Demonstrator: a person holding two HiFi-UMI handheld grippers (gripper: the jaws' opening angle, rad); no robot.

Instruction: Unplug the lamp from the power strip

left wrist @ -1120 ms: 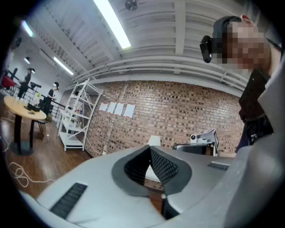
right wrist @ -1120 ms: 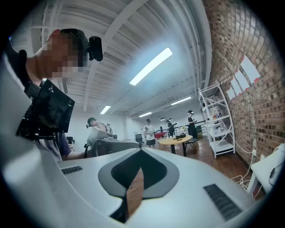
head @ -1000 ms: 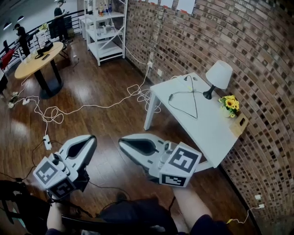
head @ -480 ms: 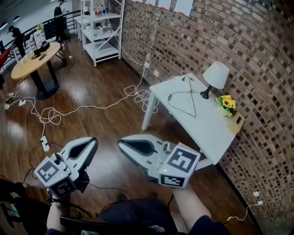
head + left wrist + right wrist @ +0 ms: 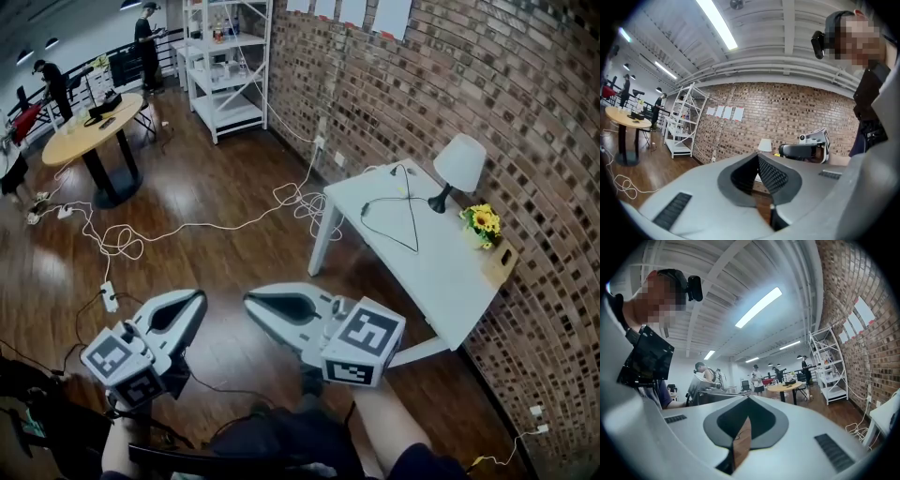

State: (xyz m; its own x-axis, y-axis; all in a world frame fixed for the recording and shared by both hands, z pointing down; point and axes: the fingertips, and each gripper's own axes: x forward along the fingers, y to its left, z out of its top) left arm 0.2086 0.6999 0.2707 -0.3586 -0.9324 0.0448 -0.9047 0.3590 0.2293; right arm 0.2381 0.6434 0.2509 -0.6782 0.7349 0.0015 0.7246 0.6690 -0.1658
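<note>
The white-shaded lamp [image 5: 461, 164] stands on a black base at the far end of the white table [image 5: 441, 272], against the brick wall. A black cord [image 5: 398, 211] lies looped across the tabletop beside it. I cannot tell where that cord is plugged in. A white power strip [image 5: 109, 297] lies on the wood floor to the left. My left gripper [image 5: 197, 297] and right gripper [image 5: 249, 299] hang side by side over the floor, well short of the table, both shut and empty. In the left gripper view the lamp [image 5: 764, 145] shows small beyond the closed jaws.
Yellow flowers [image 5: 484, 223] and a small wooden block [image 5: 502, 262] sit on the table by the wall. White cables [image 5: 187, 225] trail across the floor from a wall socket. A round wooden table [image 5: 94, 122], a white shelf [image 5: 230, 56] and people stand further back.
The head view has shifted: table and lamp now sit a little further right and lower in frame. Both grippers stay shut and keep roughly the same pose.
</note>
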